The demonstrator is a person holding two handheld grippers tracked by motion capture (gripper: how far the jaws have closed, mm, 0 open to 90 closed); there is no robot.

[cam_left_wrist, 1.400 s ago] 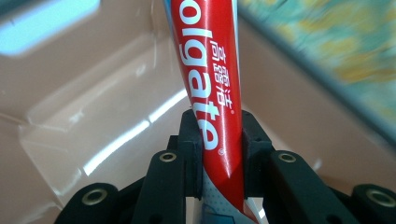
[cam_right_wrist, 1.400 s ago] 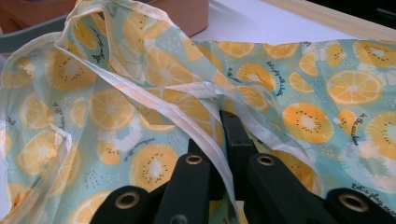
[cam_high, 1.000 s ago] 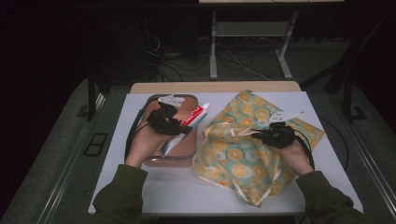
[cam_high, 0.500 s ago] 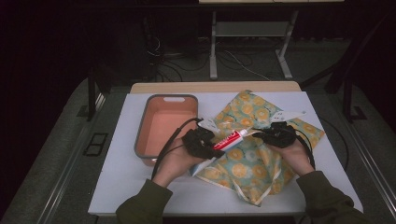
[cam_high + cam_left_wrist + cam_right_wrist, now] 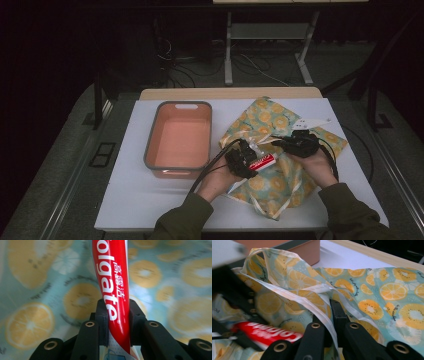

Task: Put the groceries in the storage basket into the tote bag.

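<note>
Taking the fruit-print cloth bag [image 5: 280, 155] as the landmark and reading from the left, the pink tub [image 5: 181, 140] stands just beside the bag's left edge on the white table [image 5: 125, 200], and its floor lies bare. Next comes the left gripper [image 5: 248, 161], set over the bag's left half with the person's hand behind it; its jaws are clamped on a red toothpaste tube [image 5: 262, 161], and the left gripper view shows the pads pressing both flanks of the tube [image 5: 112, 290] while orange-slice fabric [image 5: 37, 322] blurs underneath. The tube points rightward toward the bag's middle, nose first — a sensible way to hold it, I judge, if it is meant to slide into the mouth of the bag rather than be laid on top. Further right, over the bag's centre, the right gripper [image 5: 295, 145] is closed on the bag's pale hem: in the right gripper view the white-edged rim [image 5: 322, 312] runs between the two black jaws, pinched and lifted so that the cloth stands up in a fold. That lift seems to be the point of the grip — it props the opening so the tube [image 5: 267, 333], seen arriving low at the left of that view, has a gap to enter. The tube is not yet inside; it hovers at the lip, close to the raised hem. Right of the gripper the rest of the bag lies flat on the table.
</note>
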